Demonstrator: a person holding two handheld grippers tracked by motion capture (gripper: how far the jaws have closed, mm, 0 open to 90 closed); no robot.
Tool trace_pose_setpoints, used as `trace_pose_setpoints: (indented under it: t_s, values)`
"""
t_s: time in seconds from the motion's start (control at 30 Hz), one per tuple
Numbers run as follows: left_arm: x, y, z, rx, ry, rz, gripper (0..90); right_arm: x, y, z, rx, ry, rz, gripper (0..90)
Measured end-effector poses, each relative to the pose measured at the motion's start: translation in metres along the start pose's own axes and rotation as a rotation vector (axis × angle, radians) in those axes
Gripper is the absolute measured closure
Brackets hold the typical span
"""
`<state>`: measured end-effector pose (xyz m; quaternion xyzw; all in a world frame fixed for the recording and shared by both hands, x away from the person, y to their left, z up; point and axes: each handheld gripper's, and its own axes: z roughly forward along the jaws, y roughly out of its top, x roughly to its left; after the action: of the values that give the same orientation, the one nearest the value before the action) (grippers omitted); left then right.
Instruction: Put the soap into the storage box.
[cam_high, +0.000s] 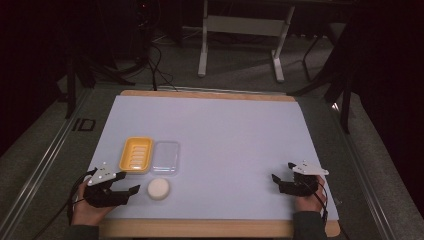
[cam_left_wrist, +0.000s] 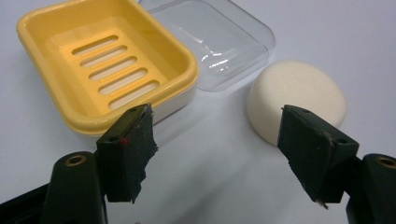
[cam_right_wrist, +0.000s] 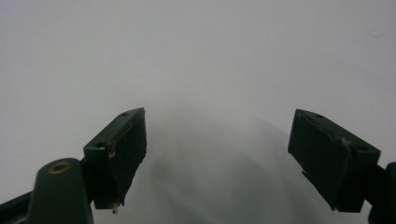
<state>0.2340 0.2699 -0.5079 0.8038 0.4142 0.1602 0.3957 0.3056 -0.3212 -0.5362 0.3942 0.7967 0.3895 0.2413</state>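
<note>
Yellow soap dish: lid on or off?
Off. The yellow dish sits open and empty, slotted floor showing; the clear lid lies beside it, touching.

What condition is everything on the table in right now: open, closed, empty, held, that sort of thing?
Yellow soap dish: upright, empty, lid off.
Clear lid: on the table beside the dish, touching it, nothing in it.
White soap bar: loose on the table, not held.
Left gripper: open, holding nothing, pointed toward the dish and the soap.
Right gripper: open, holding nothing, over bare table.
</note>
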Motion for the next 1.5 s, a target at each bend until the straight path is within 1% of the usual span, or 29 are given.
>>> trace_pose_setpoints:
  t_s: [0.13, 0.17, 0.23, 0.33, 0.47, 0.63, 0.83, 0.87, 0.97, 1.2, 1.37, 1.5]
  values:
    - [0.0, 0.005, -0.001, 0.015, -0.018, 0.023, 27.2, 0.0, 0.0, 0.0, 0.0, 0.0, -0.001, 19.1]
    - [-0.001, 0.008, -0.001, 0.021, -0.032, 0.041, 26.6, 0.0, 0.0, -0.001, -0.004, -0.002, -0.003, 19.1]
    - [-0.002, 0.01, -0.001, 0.024, -0.036, 0.049, 26.4, 0.001, 0.0, -0.001, -0.008, -0.005, -0.005, 19.1]
    - [-0.005, 0.014, 0.0, 0.034, -0.06, 0.07, 26.0, 0.001, 0.0, -0.001, -0.012, -0.009, -0.01, 19.1]
    - [-0.006, 0.016, 0.002, 0.051, -0.066, 0.082, 26.0, 0.001, -0.001, -0.002, -0.017, -0.008, -0.012, 19.0]
    - [-0.01, 0.022, 0.003, 0.081, -0.078, 0.117, 26.0, 0.002, -0.001, -0.002, -0.021, -0.01, -0.019, 19.0]
    - [-0.014, 0.029, 0.007, 0.119, -0.074, 0.148, 26.0, 0.003, -0.001, -0.002, -0.02, -0.014, -0.023, 18.9]
    - [-0.015, 0.032, 0.008, 0.134, -0.078, 0.161, 26.0, 0.003, -0.001, -0.002, -0.02, -0.015, -0.022, 18.9]
    - [-0.017, 0.034, 0.009, 0.144, -0.08, 0.172, 26.0, 0.003, -0.001, -0.002, -0.024, -0.016, -0.022, 18.9]
    - [-0.022, 0.041, 0.013, 0.186, -0.087, 0.205, 26.0, 0.002, -0.001, -0.003, -0.036, -0.019, -0.011, 18.9]
    - [-0.024, 0.044, 0.016, 0.213, -0.097, 0.222, 26.0, 0.003, -0.001, -0.003, -0.029, -0.027, -0.025, 18.9]
    - [-0.026, 0.047, 0.019, 0.238, -0.1, 0.241, 26.0, 0.003, -0.001, -0.003, -0.03, -0.031, -0.026, 18.9]
